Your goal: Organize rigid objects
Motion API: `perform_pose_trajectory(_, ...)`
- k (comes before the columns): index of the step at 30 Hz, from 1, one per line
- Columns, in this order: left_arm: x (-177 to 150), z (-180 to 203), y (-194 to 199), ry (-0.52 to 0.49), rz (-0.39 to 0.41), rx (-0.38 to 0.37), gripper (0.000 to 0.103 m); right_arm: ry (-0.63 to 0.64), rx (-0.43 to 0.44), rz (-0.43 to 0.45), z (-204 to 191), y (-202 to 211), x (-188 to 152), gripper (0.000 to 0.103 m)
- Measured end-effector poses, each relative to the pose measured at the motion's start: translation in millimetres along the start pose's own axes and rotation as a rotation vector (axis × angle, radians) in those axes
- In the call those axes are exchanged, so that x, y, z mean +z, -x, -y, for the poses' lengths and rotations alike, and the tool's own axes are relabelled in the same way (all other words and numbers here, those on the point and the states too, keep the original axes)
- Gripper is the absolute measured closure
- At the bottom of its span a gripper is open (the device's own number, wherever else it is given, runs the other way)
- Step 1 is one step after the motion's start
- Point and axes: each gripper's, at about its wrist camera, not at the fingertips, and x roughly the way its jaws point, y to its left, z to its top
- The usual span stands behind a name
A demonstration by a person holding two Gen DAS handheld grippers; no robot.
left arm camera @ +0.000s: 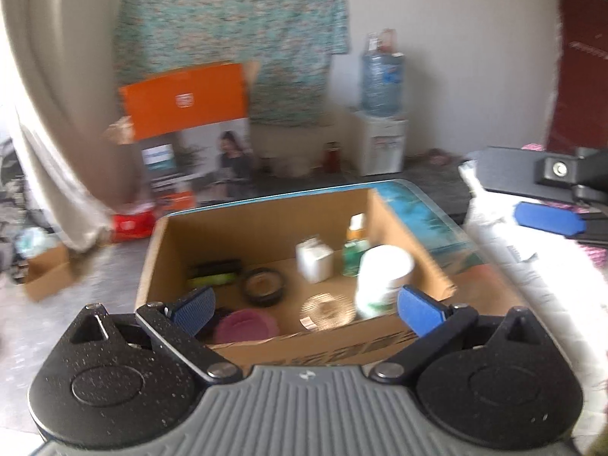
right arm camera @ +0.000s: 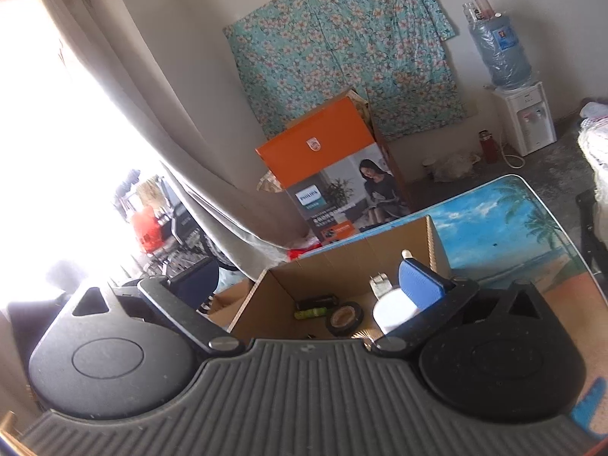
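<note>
Open cardboard box [left arm camera: 262,228] of small rigid things on the beach-print counter [left arm camera: 429,212], both hand-held grippers empty above it.

Going down in size: the counter carries the box; inside, at the right, stands a white jar [left arm camera: 383,277], with a small white carton [left arm camera: 313,264] and a green bottle [left arm camera: 353,254] just behind it; a black tape roll [left arm camera: 262,285] lies mid-floor, dark and yellow-green cylinders [left arm camera: 216,273] near the left wall, a pink lid [left arm camera: 247,325] and a round patterned disc [left arm camera: 326,309] by the near wall. The left hand-held gripper [left arm camera: 304,307] hangs over the box's near edge, jaws spread wide, nothing between them. The right hand-held gripper [right arm camera: 307,285] is likewise spread wide and empty.
</note>
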Motion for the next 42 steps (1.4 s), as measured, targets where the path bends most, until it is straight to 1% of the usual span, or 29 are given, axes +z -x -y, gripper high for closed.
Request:
perform_pose_trajectory(2, -3, -2, 2, 0.018, 0.003, 0.05, 0.0, 0.01, -0.026, -0.007, -4, 0, -6, 0.001)
perform_pose_trajectory(4, -7, -7, 4, 0.039, 0.003, 0.064, 0.0, 0.022, -0.058, -0.016, -9, 0, -11, 0.001)
perform_pose_trajectory(7, -8, -10, 2, 0.025, -0.023, 0.06, 0.0, 0.073, -0.125, -0.026, -15, -1, -18, 0.001)
perform_pose_trajectory(10, -16, -17, -3, 0.041, -0.04, 0.096, 0.0, 0.133, -0.206, -0.042, -19, -3, -27, 0.001)
perform_pose_trajectory(15, -31, -35, -13, 0.105, -0.101, 0.112, 0.0, 0.186, -0.306, -0.118, -19, -19, -51, 0.001)
perform_pose_trajectory(17, -34, -38, -18, 0.106, -0.127, 0.131, 0.0, 0.198, -0.336, -0.154, -19, -32, -61, 0.001)
perform_pose_trajectory(23, -36, -48, -30, 0.12, -0.159, 0.175, 0.0, 0.247, -0.365, -0.246, -30, -73, -76, 0.001)
perform_pose_trajectory(29, -37, -55, -39, 0.113, -0.177, 0.184, 0.0, 0.281, -0.387, -0.312, -36, -103, -84, 0.001)
perform_pose_trajectory(34, -36, -61, -44, 0.109, -0.186, 0.19, 0.0, 0.29, -0.406, -0.33, -36, -117, -86, 0.001)
perform_pose_trajectory(42, -33, -61, -46, 0.1, -0.174, 0.206, 0.0, 0.294, -0.42, -0.337, -33, -129, -81, 0.001)
